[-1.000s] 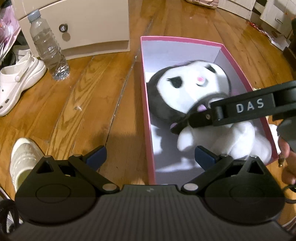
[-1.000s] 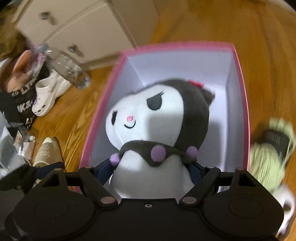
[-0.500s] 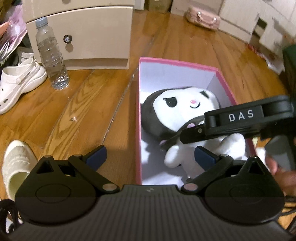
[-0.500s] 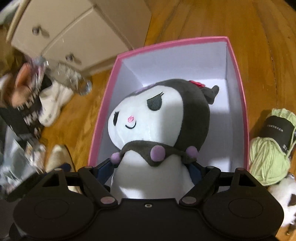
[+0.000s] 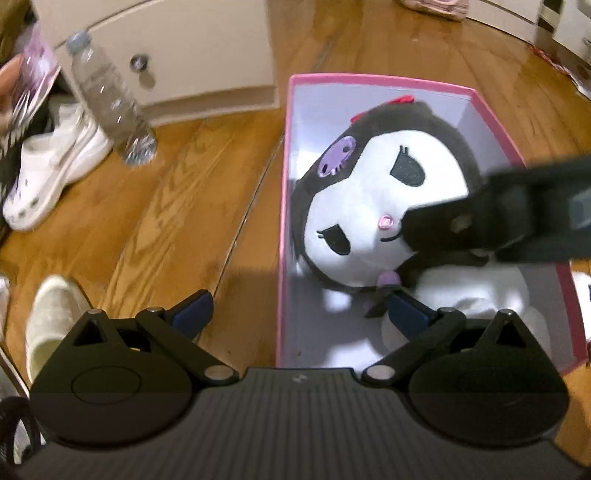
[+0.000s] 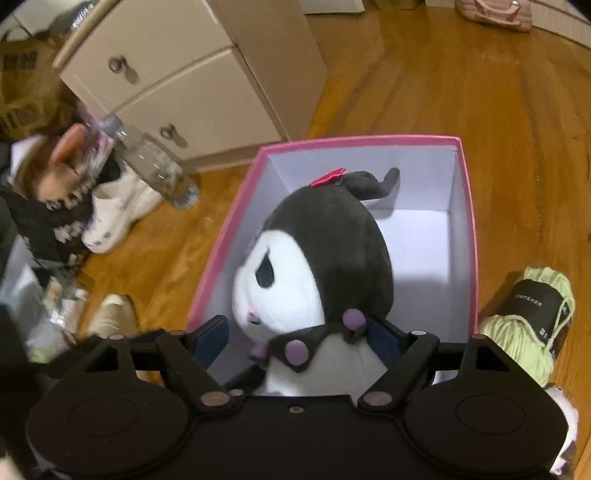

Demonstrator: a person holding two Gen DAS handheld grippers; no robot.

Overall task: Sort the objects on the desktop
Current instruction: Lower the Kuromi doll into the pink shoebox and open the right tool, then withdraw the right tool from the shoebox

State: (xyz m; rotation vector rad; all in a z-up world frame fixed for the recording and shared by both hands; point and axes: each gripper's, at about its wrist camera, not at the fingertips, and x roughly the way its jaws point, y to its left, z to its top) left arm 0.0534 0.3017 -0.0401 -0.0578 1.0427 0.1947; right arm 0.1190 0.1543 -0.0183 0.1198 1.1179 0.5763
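Observation:
A black-and-white plush toy (image 5: 362, 221) with a red bow sits in the pink box (image 5: 287, 184) on the wood floor. In the right wrist view its body (image 6: 332, 251) fills the space between the fingers of my right gripper (image 6: 295, 336), whose jaws are closing on it just below the purple-studded collar. The head leans left, toward the box wall (image 6: 221, 236). One of that gripper's fingers (image 5: 480, 218) crosses the toy's face in the left wrist view. My left gripper (image 5: 299, 312) is open and empty, straddling the box's near left wall, its right tip beside the toy's collar.
A clear water bottle (image 5: 110, 99) stands before a cream cabinet (image 5: 177, 48). A white clog (image 5: 51, 173) and a cream slipper (image 5: 51, 325) lie left of the box. A green yarn skein (image 6: 532, 321) rests against the box's right side. A pink bag (image 6: 491, 14) lies far back.
The toy's head has tipped over sideways, so its bow and skull patch now show. The right gripper rose with the toy. The left gripper came closer to the box.

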